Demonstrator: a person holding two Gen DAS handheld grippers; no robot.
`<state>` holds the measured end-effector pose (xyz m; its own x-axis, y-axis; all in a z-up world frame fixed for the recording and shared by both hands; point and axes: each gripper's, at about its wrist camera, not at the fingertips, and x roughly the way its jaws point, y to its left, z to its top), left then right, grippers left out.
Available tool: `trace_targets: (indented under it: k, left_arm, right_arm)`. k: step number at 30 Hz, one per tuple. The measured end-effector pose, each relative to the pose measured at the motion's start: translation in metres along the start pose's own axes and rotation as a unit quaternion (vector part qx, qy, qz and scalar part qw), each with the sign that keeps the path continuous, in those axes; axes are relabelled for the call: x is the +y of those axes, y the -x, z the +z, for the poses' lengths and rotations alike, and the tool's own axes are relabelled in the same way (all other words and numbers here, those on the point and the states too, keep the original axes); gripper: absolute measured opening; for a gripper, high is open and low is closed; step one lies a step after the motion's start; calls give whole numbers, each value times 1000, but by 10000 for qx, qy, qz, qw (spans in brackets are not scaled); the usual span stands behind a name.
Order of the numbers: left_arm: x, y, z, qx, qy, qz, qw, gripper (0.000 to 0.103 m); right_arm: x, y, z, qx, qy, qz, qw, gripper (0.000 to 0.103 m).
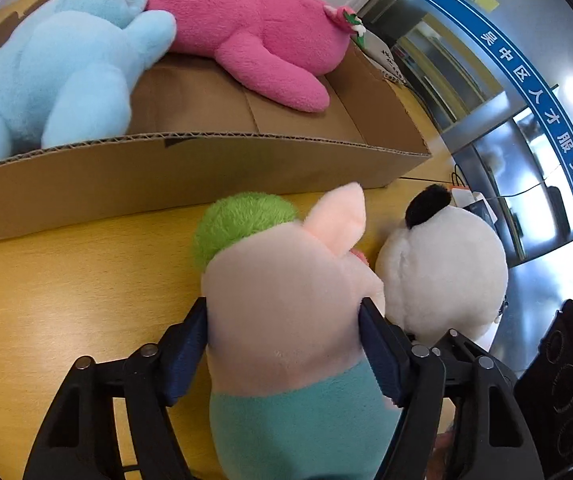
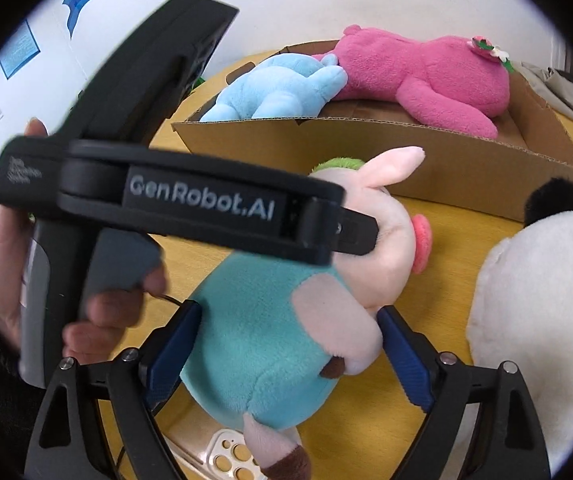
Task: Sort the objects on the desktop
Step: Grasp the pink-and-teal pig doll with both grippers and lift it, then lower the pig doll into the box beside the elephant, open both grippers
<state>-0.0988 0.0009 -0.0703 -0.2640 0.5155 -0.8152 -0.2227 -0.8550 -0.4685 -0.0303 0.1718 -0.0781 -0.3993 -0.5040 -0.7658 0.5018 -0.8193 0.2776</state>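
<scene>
A pink pig plush (image 1: 282,300) with a teal shirt and green hair tuft sits on the yellow table. My left gripper (image 1: 284,320) is shut on its head, both blue pads pressing its sides. In the right wrist view my right gripper (image 2: 288,320) is shut on the pig's teal body (image 2: 262,332), with the left gripper's body (image 2: 190,200) crossing above. A blue plush (image 1: 54,68) and a magenta plush (image 1: 254,36) lie in a cardboard box (image 1: 190,168) behind; the box also shows in the right wrist view (image 2: 466,168).
A white panda plush (image 1: 442,272) with a black ear sits right beside the pig, also at the right edge (image 2: 542,320). A phone case (image 2: 230,456) lies on the table under the pig. A glass wall stands to the right.
</scene>
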Motion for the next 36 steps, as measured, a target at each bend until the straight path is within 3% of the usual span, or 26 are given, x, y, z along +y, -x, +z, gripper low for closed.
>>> trace_targets:
  k: [4, 6, 9, 13, 19, 25, 27, 29, 31, 36]
  left_arm:
    - [-6, 12, -4, -137, -12, 136, 9998, 65]
    - [-12, 27, -2, -328, -25, 118, 9994, 65]
    - [-24, 60, 8, -746, -128, 51, 9971, 65]
    - [-40, 98, 34, -1275, -298, -15, 9914, 65]
    - [-33, 86, 125, -1431, -307, 62, 9892, 65]
    - [3, 37, 191, -1106, 16, 285, 9935, 65]
    - [22, 7, 203, -797, 228, 357, 9959, 65]
    - [31, -11, 203, -670, 230, 323, 9970, 65]
    - [34, -22, 200, -639, 99, 365, 9972, 66]
    - [37, -21, 196, -607, 17, 303, 9977, 67]
  right_arm:
    - [-3, 11, -5, -314, -117, 236, 9992, 75]
    - [2, 19, -4, -546, -55, 290, 9981, 64]
    - [9, 42, 9, -1002, 83, 335, 9944, 57]
    - [11, 73, 43, -1573, 293, 381, 9864, 54]
    - [-11, 62, 113, -1868, 391, 213, 9814, 59]
    - [-57, -2, 178, -1451, 188, 189, 9891, 59]
    - [-72, -29, 188, -1176, 43, 248, 9927, 59]
    - [-82, -53, 191, -859, -99, 217, 9960, 59]
    - [-82, -74, 188, -464, -26, -81, 9989, 59]
    - [-81, -82, 183, -223, -69, -131, 9996, 60]
